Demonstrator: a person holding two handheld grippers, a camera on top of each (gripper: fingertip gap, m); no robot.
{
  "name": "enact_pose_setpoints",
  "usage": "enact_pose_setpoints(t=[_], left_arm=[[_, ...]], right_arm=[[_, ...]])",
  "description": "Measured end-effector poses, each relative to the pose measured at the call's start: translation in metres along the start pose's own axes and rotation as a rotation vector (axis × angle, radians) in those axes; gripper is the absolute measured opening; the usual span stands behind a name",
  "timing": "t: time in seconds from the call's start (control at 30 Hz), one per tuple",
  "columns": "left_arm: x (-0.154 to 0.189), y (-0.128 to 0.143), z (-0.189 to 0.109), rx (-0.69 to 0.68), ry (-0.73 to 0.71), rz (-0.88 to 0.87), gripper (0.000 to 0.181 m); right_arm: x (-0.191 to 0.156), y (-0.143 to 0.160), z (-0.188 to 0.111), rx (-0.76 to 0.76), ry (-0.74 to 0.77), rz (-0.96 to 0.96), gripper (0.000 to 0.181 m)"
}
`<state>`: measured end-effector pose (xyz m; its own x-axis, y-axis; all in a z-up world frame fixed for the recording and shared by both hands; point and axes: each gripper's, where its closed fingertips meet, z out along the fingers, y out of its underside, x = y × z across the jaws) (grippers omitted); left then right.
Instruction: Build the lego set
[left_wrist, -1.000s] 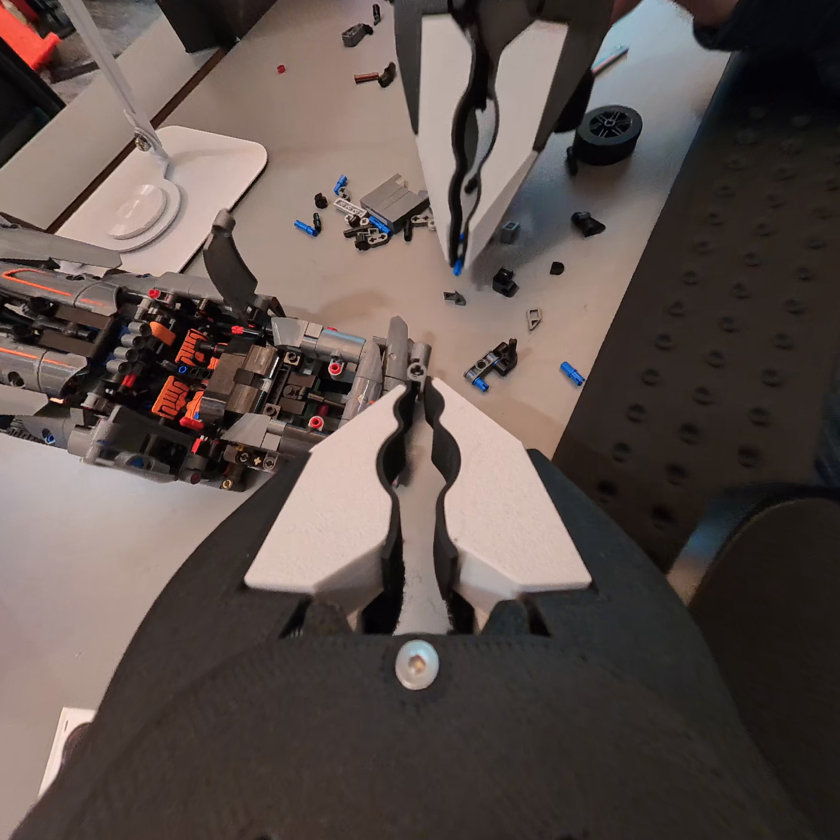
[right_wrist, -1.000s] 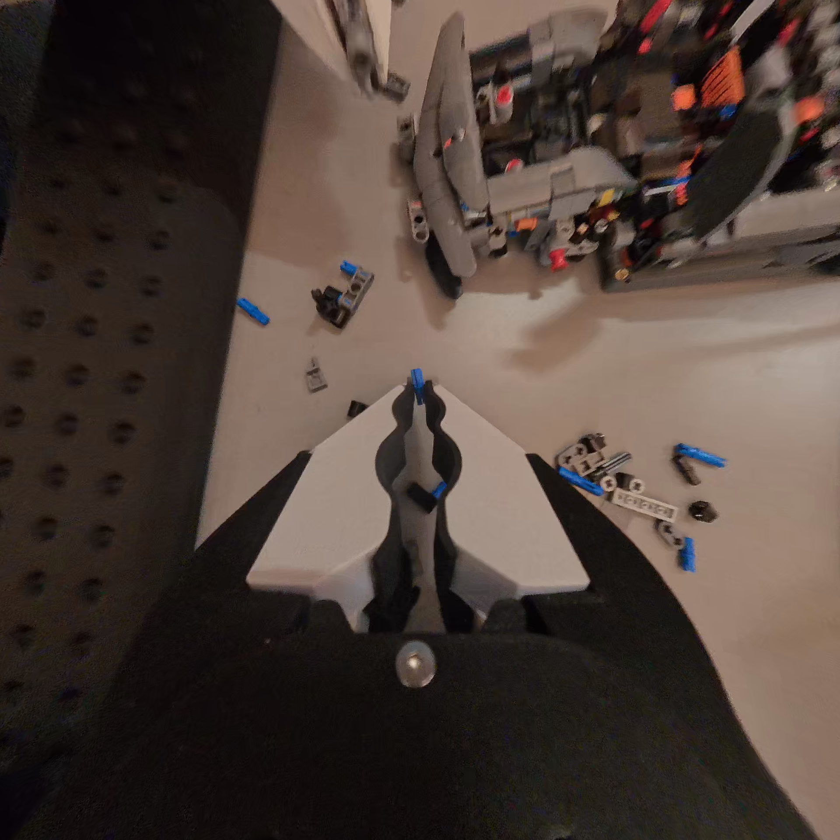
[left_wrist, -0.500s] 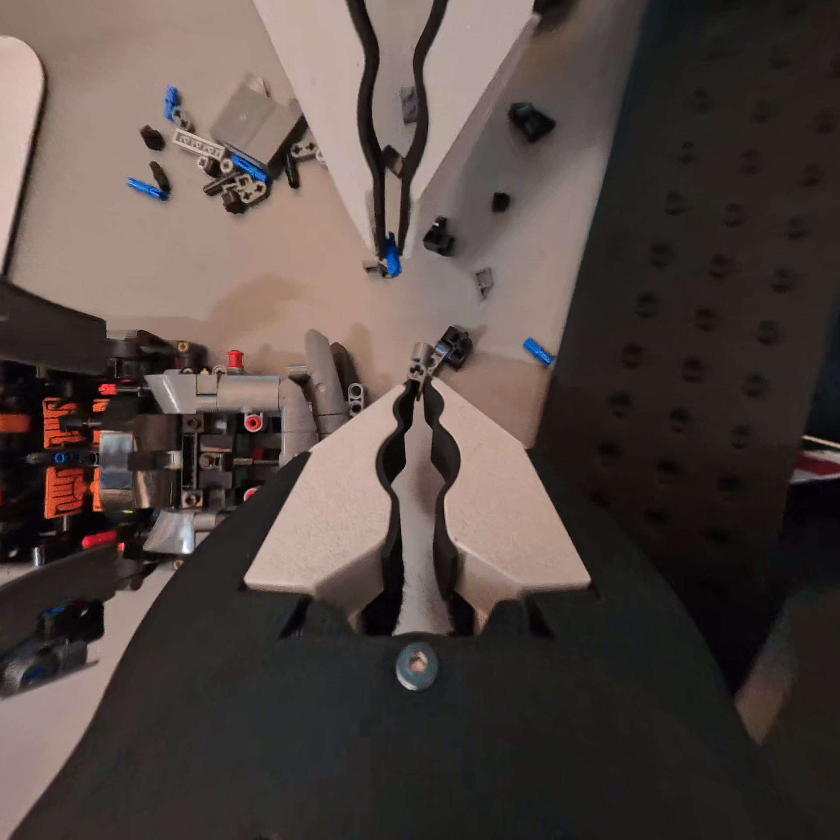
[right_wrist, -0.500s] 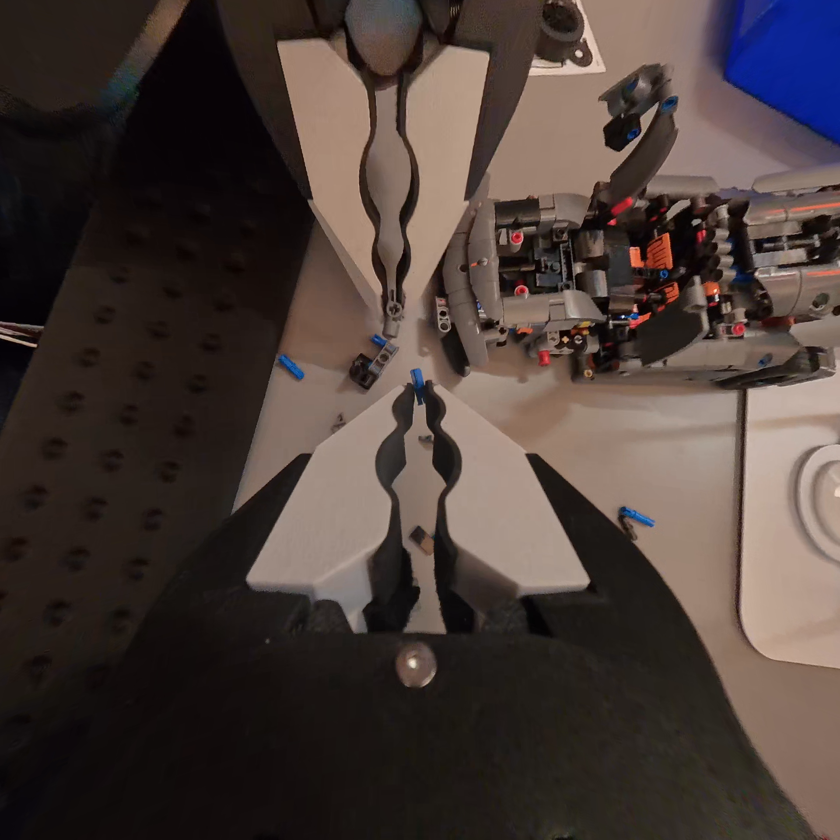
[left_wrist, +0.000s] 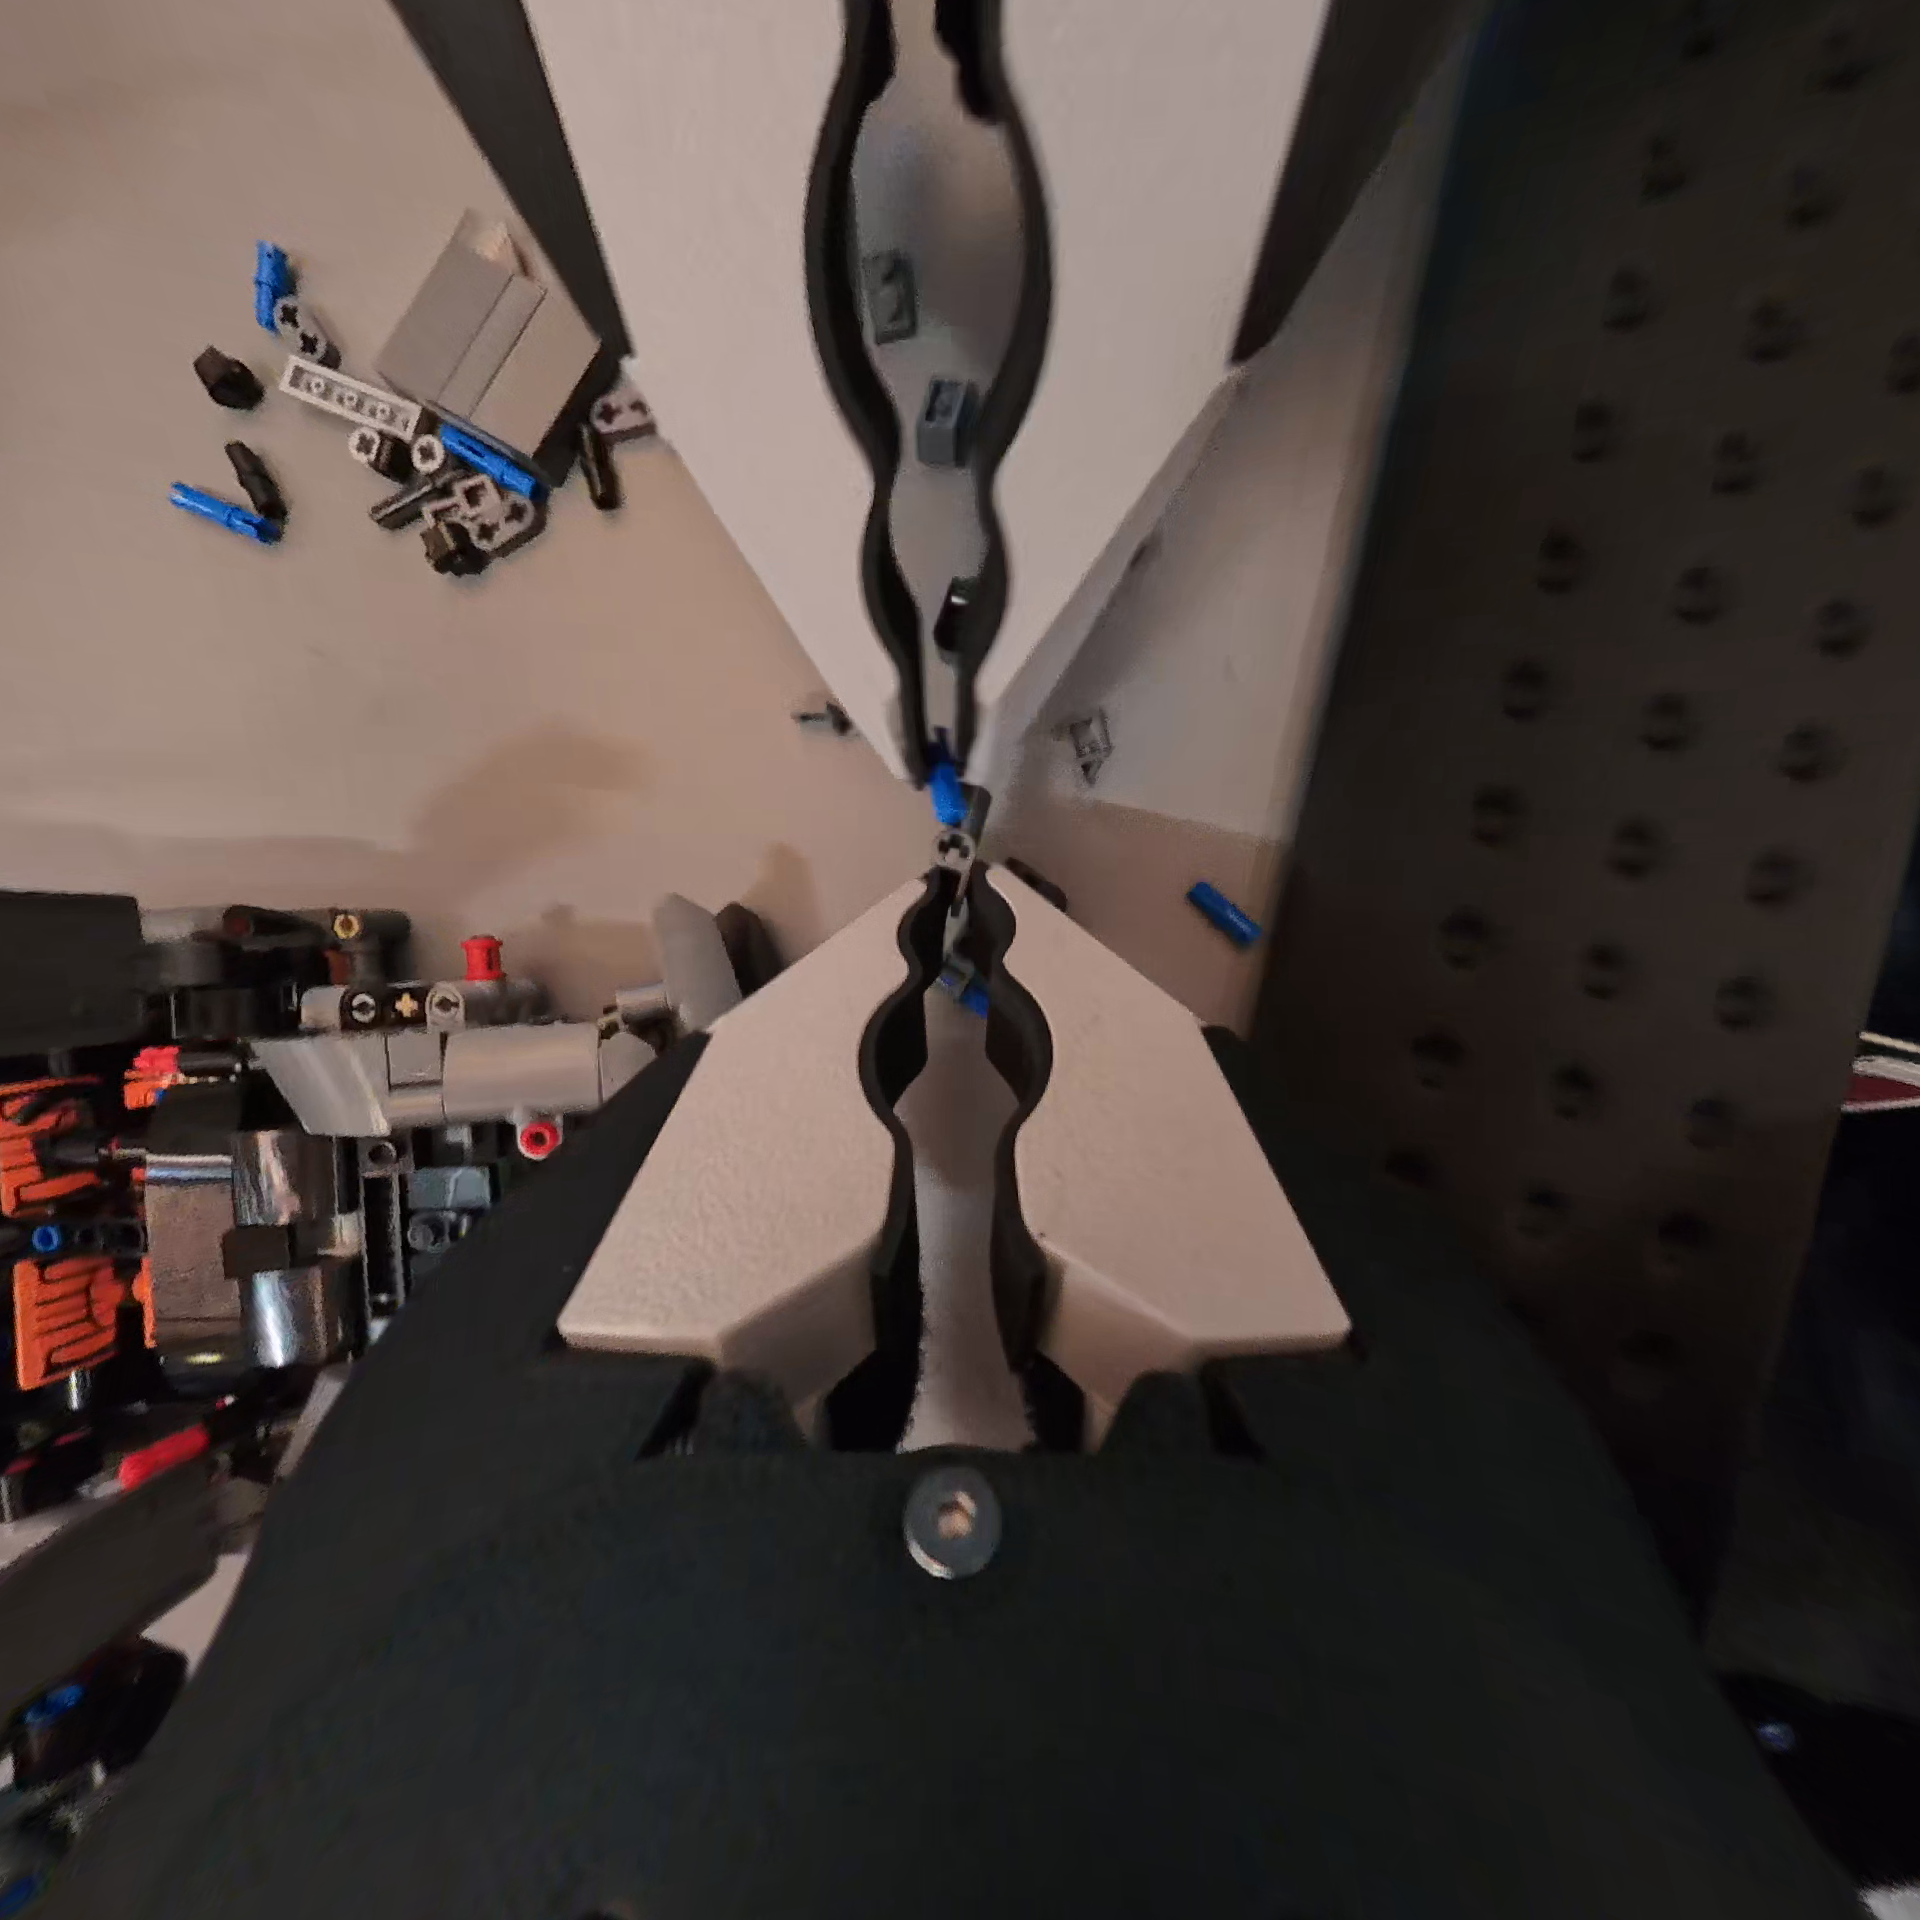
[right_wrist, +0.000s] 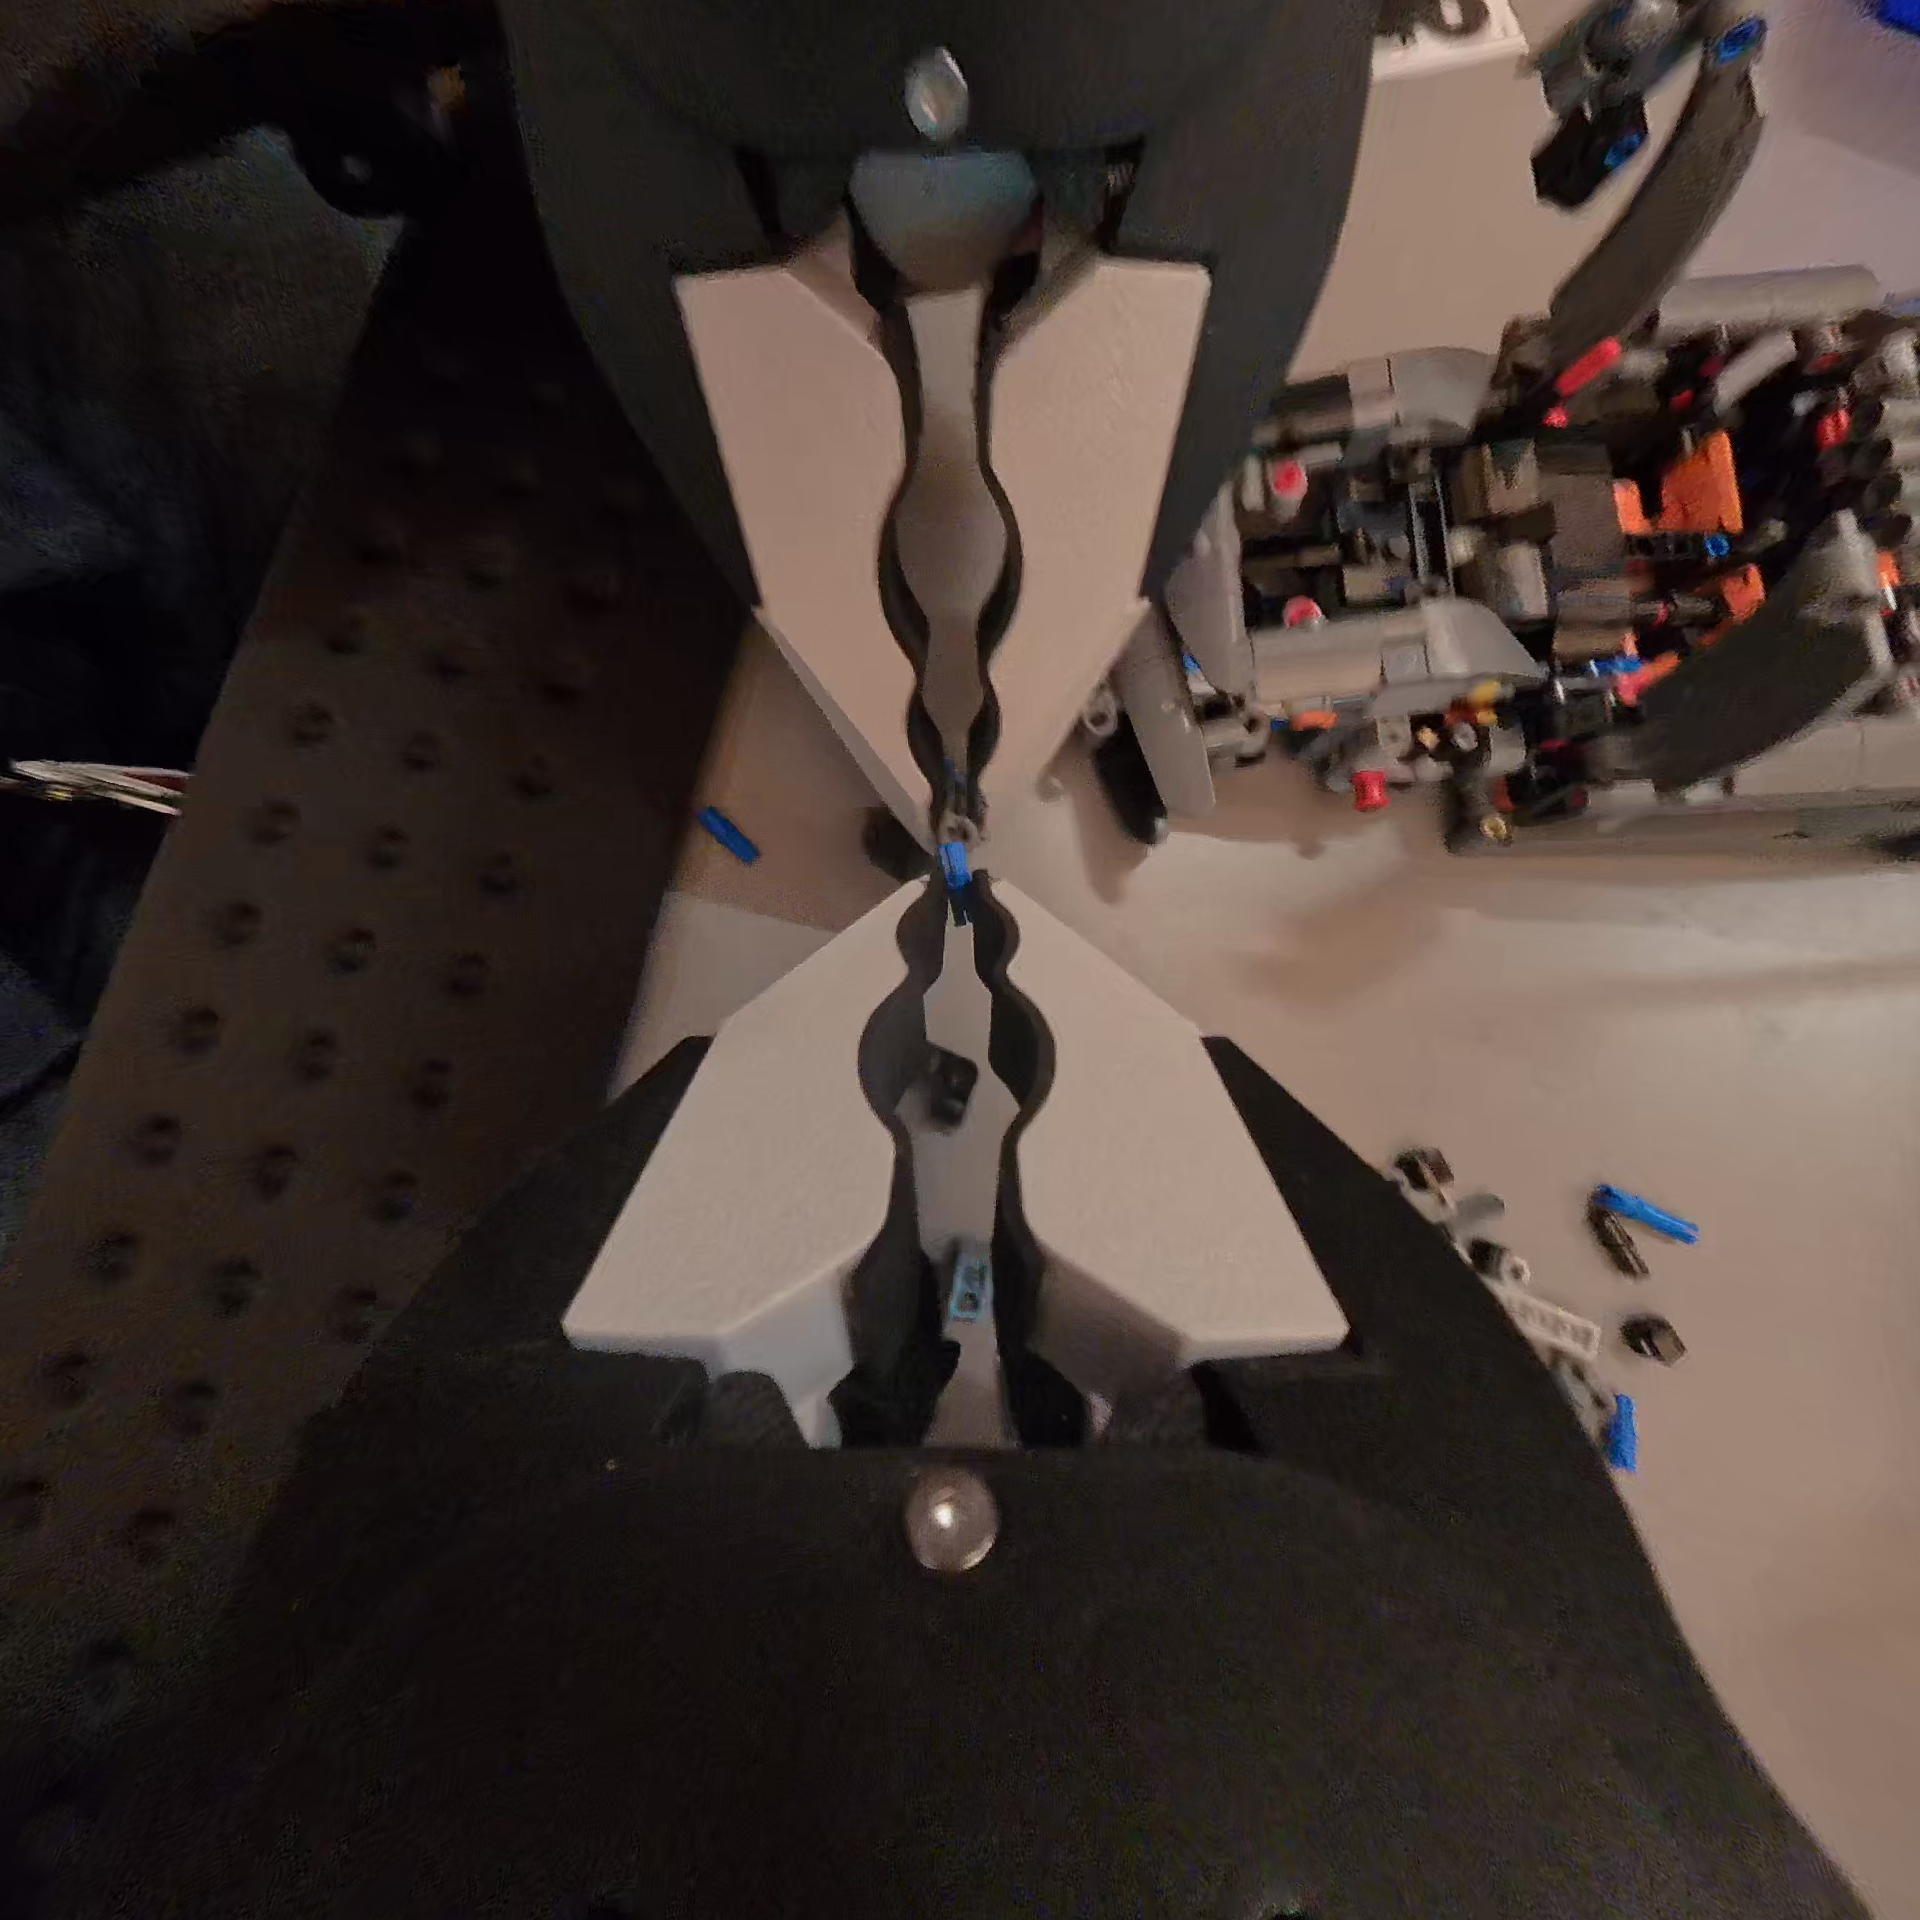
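While the left gripper (left_wrist: 954, 902) pinched a small grey connector (left_wrist: 954, 847) and the right gripper (right_wrist: 954, 902) a blue pin (right_wrist: 953, 862), fingers closed tip to tip above the bench (left_wrist: 312, 727), slight misalignment risked dropping either.

Two claws meet tip to tip: the left claw (left_wrist: 954, 902) and the right claw (right_wrist: 954, 902), each with two fingers; one grey connector (left_wrist: 954, 844) sits pinched in the left, one blue pin (right_wrist: 953, 868) in the right; one large part-built model (right_wrist: 1538, 623) stands on the one tabletop (right_wrist: 1455, 1039); loose blue pins in the left wrist view number at least four, namely one (left_wrist: 1224, 914) by the dark perforated mat (left_wrist: 1621, 727), and three in the scattered heap (left_wrist: 416, 436); that heap also holds one grey block (left_wrist: 488, 332) and one pale holed beam (left_wrist: 348, 390); the small black bits there are too blurred to count; one mat, one heap.
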<state>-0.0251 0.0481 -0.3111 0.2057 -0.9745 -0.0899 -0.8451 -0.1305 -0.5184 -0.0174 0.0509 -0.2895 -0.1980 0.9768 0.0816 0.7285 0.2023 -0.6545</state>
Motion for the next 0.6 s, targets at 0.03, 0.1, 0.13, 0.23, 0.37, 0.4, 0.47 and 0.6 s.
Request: enact_pose_setpoints(t=[0.03, 0.1, 0.13, 0.23, 0.37, 0.4, 0.47, 0.6], left_arm=[[0.0, -0.002, 0.001, -0.001, 0.005, 0.002, 0.001], [-0.003, -0.004, 0.003, -0.01, -0.001, 0.002, 0.001], [-0.004, -0.005, 0.004, -0.009, -0.002, 0.003, 0.001], [-0.007, -0.01, 0.005, 0.015, -0.012, 0.0, 0.001], [-0.009, -0.01, 0.008, 0.006, -0.015, -0.006, 0.0], [-0.009, -0.01, 0.009, 0.003, -0.022, -0.003, 0.0], [-0.01, -0.008, 0.01, -0.01, -0.027, 0.005, 0.0], [-0.011, -0.009, 0.008, 0.006, -0.028, -0.009, 0.0]], right_arm=[[0.003, 0.006, 0.001, -0.035, 0.018, 0.0, 0.002], [0.004, 0.011, 0.002, -0.061, 0.027, 0.001, 0.002], [0.006, 0.013, 0.002, -0.069, 0.028, 0.01, 0.002], [0.008, 0.014, -0.002, -0.069, 0.042, 0.011, 0.002], [0.007, 0.008, -0.005, -0.035, 0.037, 0.01, 0.002], [0.008, 0.011, -0.003, -0.056, 0.043, 0.008, 0.002], [0.008, 0.016, 0.0, -0.074, 0.038, 0.013, 0.002], [0.009, 0.017, 0.003, -0.074, 0.037, 0.021, 0.002]])
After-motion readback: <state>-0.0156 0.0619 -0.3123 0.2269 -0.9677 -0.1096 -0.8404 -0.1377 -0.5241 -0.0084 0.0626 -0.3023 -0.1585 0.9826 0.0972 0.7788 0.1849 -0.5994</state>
